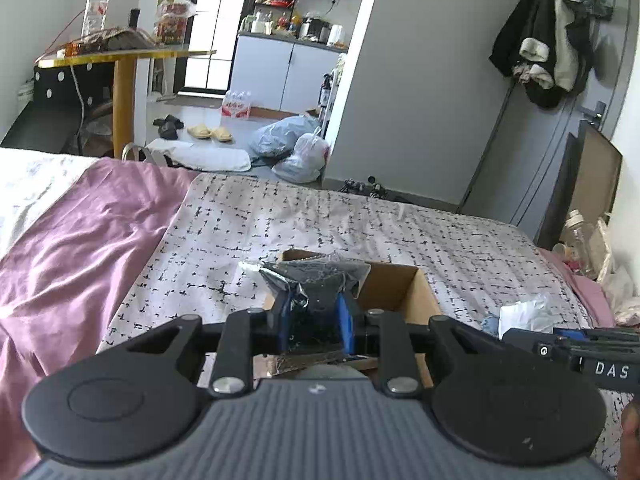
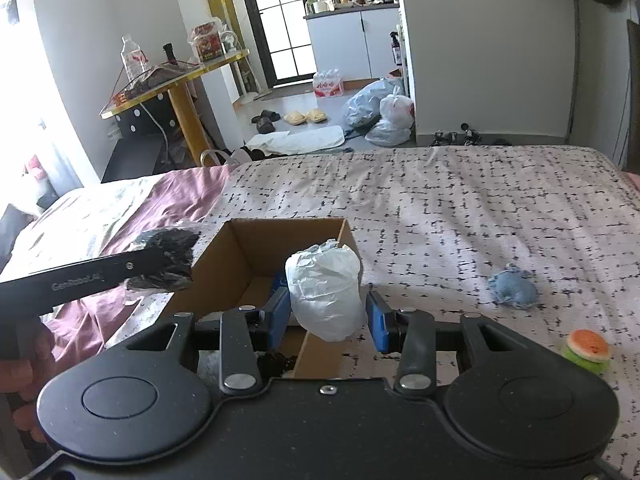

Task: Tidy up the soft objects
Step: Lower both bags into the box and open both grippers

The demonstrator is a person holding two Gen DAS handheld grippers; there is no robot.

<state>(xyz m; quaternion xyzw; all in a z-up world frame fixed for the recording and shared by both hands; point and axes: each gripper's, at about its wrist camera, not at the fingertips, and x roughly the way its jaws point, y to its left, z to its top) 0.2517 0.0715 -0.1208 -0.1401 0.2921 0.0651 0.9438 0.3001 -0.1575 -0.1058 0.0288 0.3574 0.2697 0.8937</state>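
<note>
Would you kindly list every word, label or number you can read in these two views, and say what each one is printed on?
"DAS": on the right gripper arm, cut off at the left view's edge.
"GenRoboLAI", roughly; blurred: on the left gripper arm in the right view.
Red labels on the water bottle, snack jar and bottle pack: too small to read.

A cardboard box (image 2: 256, 256) is set on the bed (image 2: 460, 200) just ahead of the right gripper (image 2: 328, 316), whose wrapped bundle (image 2: 326, 296) is held over the box's right wall. To the right, a small cloth item (image 2: 513, 289) and a round toy (image 2: 587, 350) are laid apart. The left gripper (image 1: 312, 316), with its bagged bundle (image 1: 316, 292), is held before the box (image 1: 396, 288).
</note>
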